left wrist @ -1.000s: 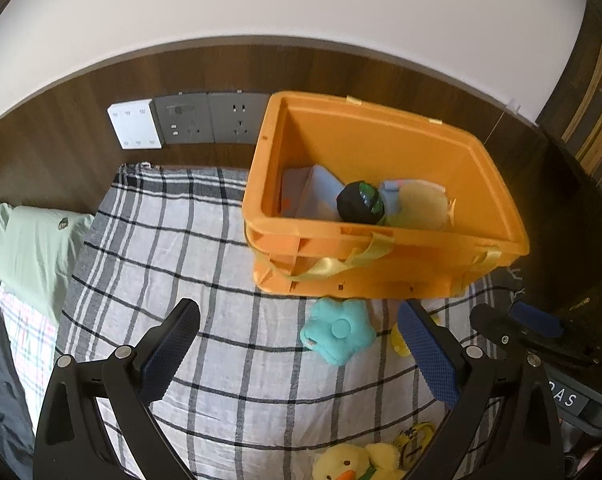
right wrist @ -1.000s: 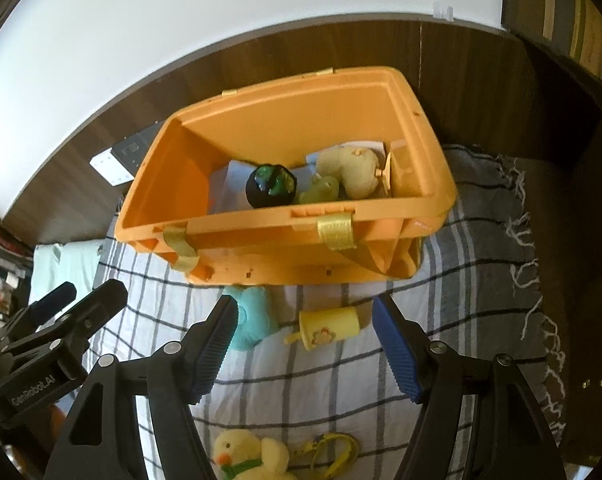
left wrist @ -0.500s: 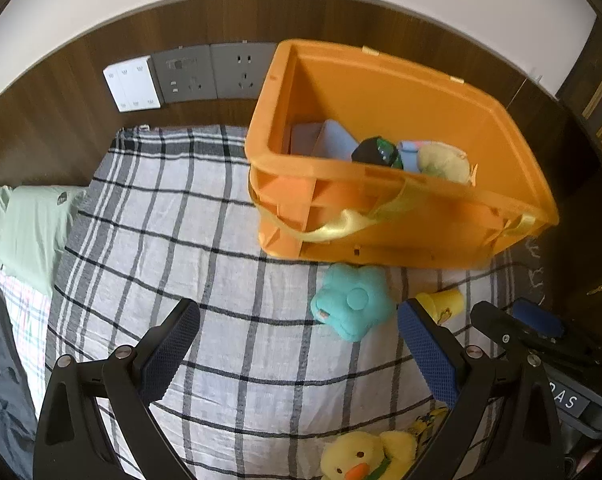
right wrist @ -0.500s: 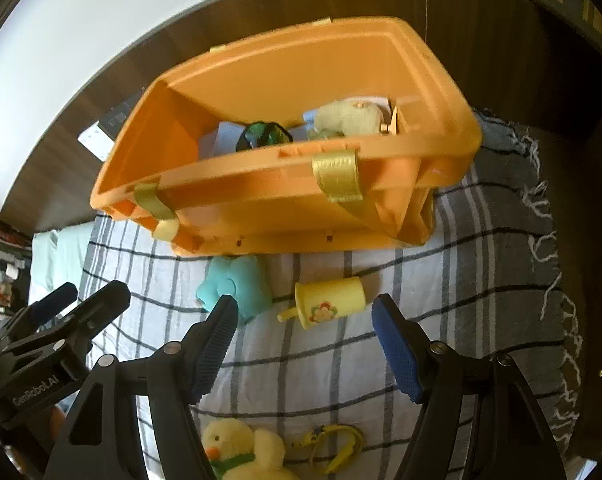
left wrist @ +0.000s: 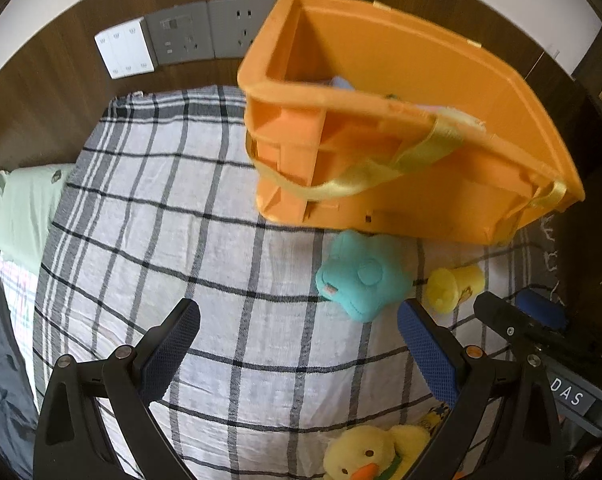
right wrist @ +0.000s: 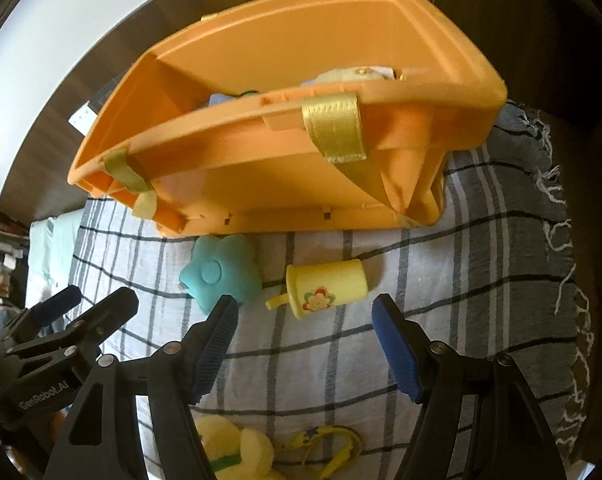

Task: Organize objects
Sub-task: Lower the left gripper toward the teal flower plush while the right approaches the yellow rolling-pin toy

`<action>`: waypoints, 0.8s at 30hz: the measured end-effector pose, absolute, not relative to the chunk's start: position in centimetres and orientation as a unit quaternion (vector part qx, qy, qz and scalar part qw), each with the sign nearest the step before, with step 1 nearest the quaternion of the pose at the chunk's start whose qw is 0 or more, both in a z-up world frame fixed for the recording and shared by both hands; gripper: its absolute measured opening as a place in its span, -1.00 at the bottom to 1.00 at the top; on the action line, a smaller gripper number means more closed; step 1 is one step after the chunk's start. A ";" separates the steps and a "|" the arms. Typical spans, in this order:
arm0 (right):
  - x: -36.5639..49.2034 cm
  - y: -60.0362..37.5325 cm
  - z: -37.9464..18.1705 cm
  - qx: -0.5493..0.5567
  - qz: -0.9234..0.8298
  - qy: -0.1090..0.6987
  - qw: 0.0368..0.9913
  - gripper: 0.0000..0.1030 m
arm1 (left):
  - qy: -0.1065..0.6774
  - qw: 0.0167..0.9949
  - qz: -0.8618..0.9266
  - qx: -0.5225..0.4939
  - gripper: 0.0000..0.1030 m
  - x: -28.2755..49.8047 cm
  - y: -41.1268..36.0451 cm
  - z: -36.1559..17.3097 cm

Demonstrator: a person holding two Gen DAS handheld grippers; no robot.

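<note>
Right gripper [right wrist: 304, 320]: jaws spread wide, nothing between the pads, hanging just short of the yellow toy cup [right wrist: 328, 289]. Cup on its side on the checked blanket [right wrist: 441, 280], flower print up, thin handle poking toward the left pad. Likely next pick.

Left gripper [left wrist: 299, 334]: jaws also released and empty, over bare blanket, with the teal flower plush [left wrist: 361, 276] just ahead toward the right pad. Plush touching, or nearly touching, the foot of the orange crate [right wrist: 261, 184].

Advice for the cup: straddle the barrel, not the handle; close across the round body near its middle to stop it rolling or squirting out. Keep pads clear of the blanket folds. Lift high enough to pass the crate's near rim and its gold ribbon [right wrist: 335, 128] before letting go.

Outward: yellow duck plush [left wrist: 375, 454] at the near edge, a small yellow strap-like item [right wrist: 329, 444] beside it. Crate already holding a few things, mostly hidden behind its wall. Wall sockets [left wrist: 217, 32] on the wood panel behind.
</note>
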State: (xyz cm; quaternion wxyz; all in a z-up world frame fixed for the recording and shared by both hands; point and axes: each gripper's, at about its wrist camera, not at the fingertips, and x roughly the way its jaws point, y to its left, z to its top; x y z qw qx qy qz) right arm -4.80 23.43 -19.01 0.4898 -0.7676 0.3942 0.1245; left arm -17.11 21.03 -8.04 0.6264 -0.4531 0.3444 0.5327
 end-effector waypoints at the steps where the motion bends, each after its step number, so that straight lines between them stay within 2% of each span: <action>1: -4.6 23.3 -19.1 -0.769 0.124 0.392 0.489 0.35 | 0.346 0.625 0.531 -0.455 0.95 -17.1 21.0 -8.3; 15: -2.8 22.0 -20.1 -0.792 0.138 0.360 0.473 0.35 | 0.365 0.612 0.524 -0.466 0.95 -16.1 20.9 -10.5; 16: -2.6 22.0 -20.1 -0.794 0.143 0.355 0.474 0.35 | 0.366 0.612 0.524 -0.466 0.95 -16.1 20.9 -10.6; 17: -2.5 22.0 -20.1 -0.811 0.176 0.293 0.474 0.35 | 0.366 0.612 0.523 -0.467 0.95 -16.0 20.9 -10.7; 24: -1.5 22.1 -20.2 -0.809 0.194 0.285 0.476 0.35 | 0.371 0.609 0.524 -0.466 0.95 -15.6 21.2 -11.3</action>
